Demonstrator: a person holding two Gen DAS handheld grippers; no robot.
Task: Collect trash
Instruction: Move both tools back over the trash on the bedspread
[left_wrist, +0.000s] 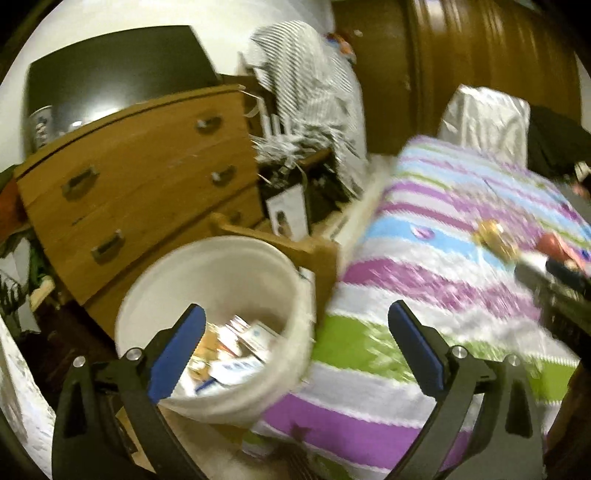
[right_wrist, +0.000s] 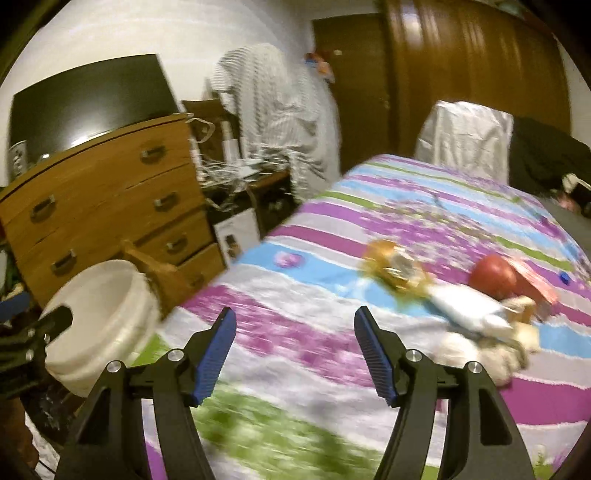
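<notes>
A white bucket (left_wrist: 207, 280) holding several boxes and wrappers stands on the floor beside the bed. My left gripper (left_wrist: 295, 308) hangs open over the bucket's right rim and the bed's edge, with nothing between its fingers. My right gripper (right_wrist: 295, 314) is open above the striped bedspread (right_wrist: 332, 229) and holds nothing. To its right on the bed lies the trash: a golden wrapper (right_wrist: 395, 269), a white packet (right_wrist: 465, 306), crumpled paper (right_wrist: 480, 350), a red round object (right_wrist: 493, 275) and a red carton (right_wrist: 535, 284). The bucket (right_wrist: 99, 314) sits at the lower left of the right wrist view.
A wooden chest of drawers (left_wrist: 140, 184) with a dark screen (left_wrist: 110, 74) on it stands behind the bucket. A wooden bed post (right_wrist: 159, 273) rises between the bucket and the bed. Striped cloth (right_wrist: 273, 110) hangs near a brown wardrobe (right_wrist: 461, 74). A silver-covered chair (right_wrist: 465, 136) stands past the bed.
</notes>
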